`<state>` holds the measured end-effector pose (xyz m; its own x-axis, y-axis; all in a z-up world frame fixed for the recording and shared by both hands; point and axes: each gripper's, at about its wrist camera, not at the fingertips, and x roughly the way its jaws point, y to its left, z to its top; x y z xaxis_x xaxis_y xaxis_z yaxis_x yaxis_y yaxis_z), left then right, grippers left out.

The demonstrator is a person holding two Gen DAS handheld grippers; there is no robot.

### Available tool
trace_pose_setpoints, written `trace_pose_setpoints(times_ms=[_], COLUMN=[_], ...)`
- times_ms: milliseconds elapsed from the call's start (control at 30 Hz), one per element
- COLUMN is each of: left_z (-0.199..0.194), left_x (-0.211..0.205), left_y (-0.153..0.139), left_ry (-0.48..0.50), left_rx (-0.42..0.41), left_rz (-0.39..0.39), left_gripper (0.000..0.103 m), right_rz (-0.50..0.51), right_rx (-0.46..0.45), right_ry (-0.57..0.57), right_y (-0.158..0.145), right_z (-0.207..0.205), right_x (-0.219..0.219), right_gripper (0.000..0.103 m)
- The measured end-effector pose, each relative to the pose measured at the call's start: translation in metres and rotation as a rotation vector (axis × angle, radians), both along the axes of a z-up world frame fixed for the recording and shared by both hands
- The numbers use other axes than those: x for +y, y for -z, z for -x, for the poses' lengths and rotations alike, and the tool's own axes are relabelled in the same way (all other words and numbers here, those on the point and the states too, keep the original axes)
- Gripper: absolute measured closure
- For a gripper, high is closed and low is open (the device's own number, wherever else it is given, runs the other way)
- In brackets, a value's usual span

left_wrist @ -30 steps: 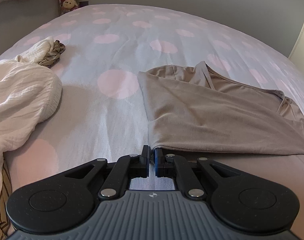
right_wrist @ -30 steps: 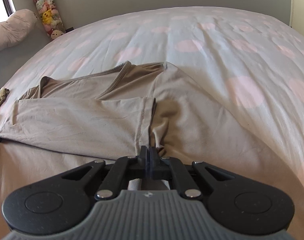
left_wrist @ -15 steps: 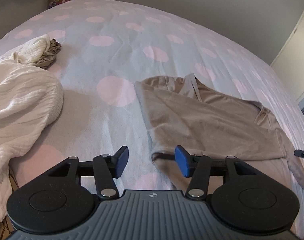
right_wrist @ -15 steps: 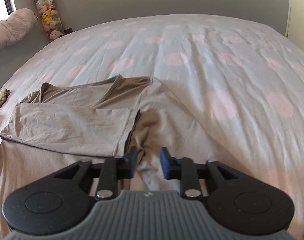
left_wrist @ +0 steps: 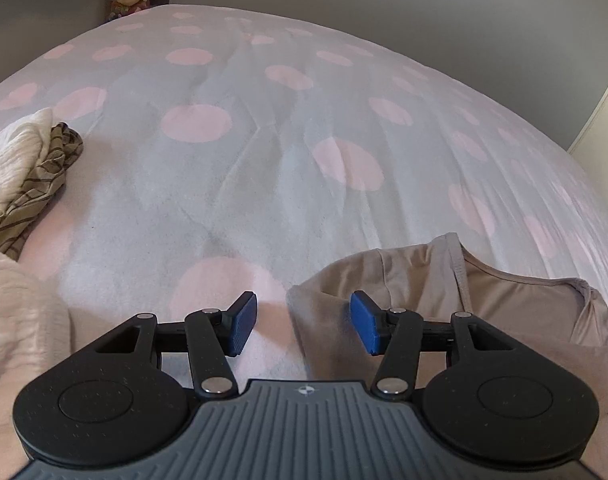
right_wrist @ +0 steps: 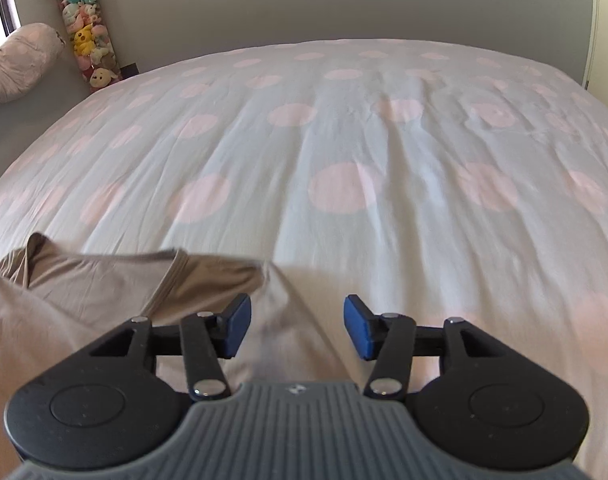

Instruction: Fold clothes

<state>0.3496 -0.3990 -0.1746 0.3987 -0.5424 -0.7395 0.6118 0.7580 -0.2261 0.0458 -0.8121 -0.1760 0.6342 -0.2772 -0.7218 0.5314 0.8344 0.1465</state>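
A beige top (left_wrist: 504, 300) lies partly folded on the bed's pale dotted cover (left_wrist: 263, 152). In the left wrist view my left gripper (left_wrist: 304, 326) stands open above the garment's left folded corner, its blue pads clear of the cloth. The right wrist view shows the same beige top (right_wrist: 115, 280) at the lower left, with its neckline band. My right gripper (right_wrist: 296, 328) hovers over the garment's right edge; its jaws are opening and nothing is pinched between them.
A cream crinkled cloth (left_wrist: 11, 160) and a striped brown garment (left_wrist: 43, 184) lie piled at the left. Stuffed toys (right_wrist: 88, 36) stand in a tall holder by the wall, next to a pillow (right_wrist: 19, 56). The dotted cover (right_wrist: 344, 152) stretches ahead.
Both grippers let go of the beige top's folded edge and opened. Both moved forward over the garment toward its neckline, so less of the top shows in each view.
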Motion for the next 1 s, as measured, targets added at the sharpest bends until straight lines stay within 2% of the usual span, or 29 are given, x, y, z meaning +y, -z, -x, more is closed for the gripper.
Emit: trace_pose_setpoints(times_ms=[100, 167, 200, 233, 267, 300, 400, 533, 667, 767, 800, 867, 900, 933, 1000], left_z=[0.003, 0.006, 0.007, 0.009, 0.012, 0.015, 0.018, 0.011, 0.004, 0.004, 0.004, 0.007, 0.010, 0.014, 0.027], left_x=[-0.009, -0.012, -0.014, -0.017, -0.021, -0.023, -0.028, -0.036, -0.043, -0.041, -0.039, -0.032, -0.027, -0.021, -0.008], left_y=[0.005, 0.004, 0.004, 0.004, 0.004, 0.002, -0.007, -0.020, -0.009, -0.004, -0.003, -0.010, -0.015, -0.022, -0.035], left_ry=[0.035, 0.061, 0.075, 0.087, 0.096, 0.102, 0.096, 0.068, 0.078, 0.081, 0.079, 0.052, 0.035, 0.012, -0.009], left_rx=[-0.037, -0.034, -0.032, -0.033, -0.048, -0.067, -0.127, -0.168, -0.139, -0.115, -0.107, -0.113, -0.123, -0.138, -0.159], left_rz=[0.003, 0.029, 0.040, 0.031, 0.011, 0.001, -0.016, -0.048, -0.129, -0.131, -0.128, -0.107, -0.093, -0.082, -0.063], left_gripper=[0.055, 0.070, 0.086, 0.098, 0.099, 0.101, 0.101, 0.102, 0.102, 0.101, 0.099, 0.086, 0.077, 0.073, 0.072], right_rz=[-0.016, -0.025, -0.031, -0.037, -0.042, -0.029, 0.029, 0.082, 0.104, 0.073, 0.058, 0.033, 0.029, 0.035, 0.048], right_rx=[-0.004, -0.010, -0.012, -0.008, -0.002, 0.008, 0.017, 0.015, 0.035, 0.080, 0.089, 0.067, 0.063, 0.061, 0.058], right_ry=[-0.019, -0.039, -0.047, -0.057, -0.067, -0.076, -0.086, -0.047, -0.030, -0.037, -0.035, -0.019, -0.012, -0.018, -0.028], right_y=[0.009, 0.015, 0.018, 0.020, 0.021, 0.022, 0.017, 0.008, 0.009, 0.021, 0.024, 0.020, 0.016, 0.009, -0.006], right_z=[-0.022, -0.033, -0.038, -0.041, -0.045, -0.047, -0.048, -0.050, -0.055, -0.059, -0.060, -0.053, -0.049, -0.042, -0.026], right_x=[-0.009, -0.010, -0.010, -0.008, -0.007, -0.004, 0.004, 0.002, 0.000, -0.004, -0.005, -0.009, -0.010, -0.010, -0.011], right_gripper=[0.048, 0.049, 0.054, 0.064, 0.073, 0.090, 0.097, 0.098, 0.098, 0.097, 0.095, 0.088, 0.082, 0.078, 0.078])
